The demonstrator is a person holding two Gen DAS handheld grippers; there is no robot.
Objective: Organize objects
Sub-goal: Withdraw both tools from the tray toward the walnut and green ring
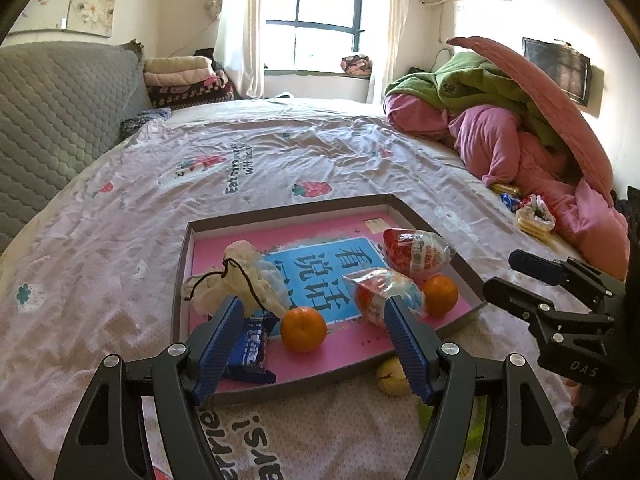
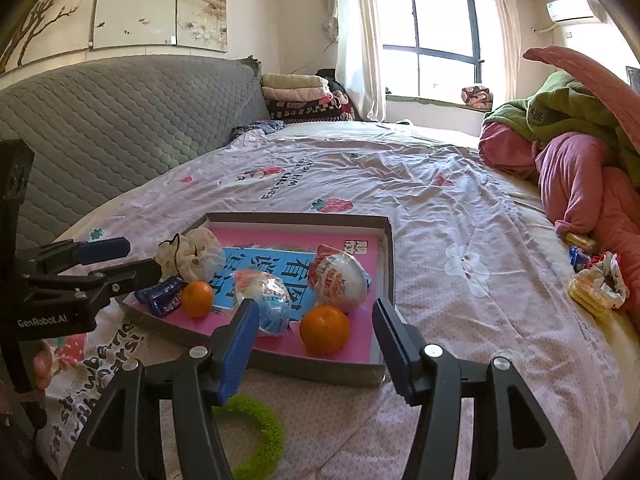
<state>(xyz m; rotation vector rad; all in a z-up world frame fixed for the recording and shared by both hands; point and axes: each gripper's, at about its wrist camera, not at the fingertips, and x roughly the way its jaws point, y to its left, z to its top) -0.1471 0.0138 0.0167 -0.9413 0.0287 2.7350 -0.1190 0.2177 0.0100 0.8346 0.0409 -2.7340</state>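
- Left gripper point(image 1: 314, 320): jaws spread wide, nothing clamped; blue pads apart, hanging above the near edge of the shallow box point(image 1: 280, 210).
- Between those jaws, down in the box: an orange point(image 1: 303, 328); just by the left pad, a blue candy wrapper point(image 1: 250, 350) and a white drawstring pouch point(image 1: 240, 276).
- By the right pad: a wrapped egg toy point(image 1: 380, 294), a second orange point(image 1: 439, 295) beyond it, a larger egg toy point(image 1: 416, 252) farther back.
- Under the right finger, outside the box wall: a yellowish fruit point(image 1: 390, 376) on the bedspread point(image 1: 100, 260).
- Right gripper point(image 2: 314, 322): jaws parted, gripping nothing, no pad touching anything; poised over the box's near right corner point(image 2: 380, 372).
- Between those jaws: an orange point(image 2: 324, 330) just inside the low wall; smaller egg toy point(image 2: 264, 300) by the left pad.
- Below the left finger: a green fuzzy ring point(image 2: 260, 436) on the cover.
- Open bedspread beyond the far rim and to the right of the right jaws; farther right, snack packets point(image 2: 596, 284) against heaped pink bedding point(image 2: 580, 184).
- Both tools angled downward, side by side, each visible at the edge of the other's view.
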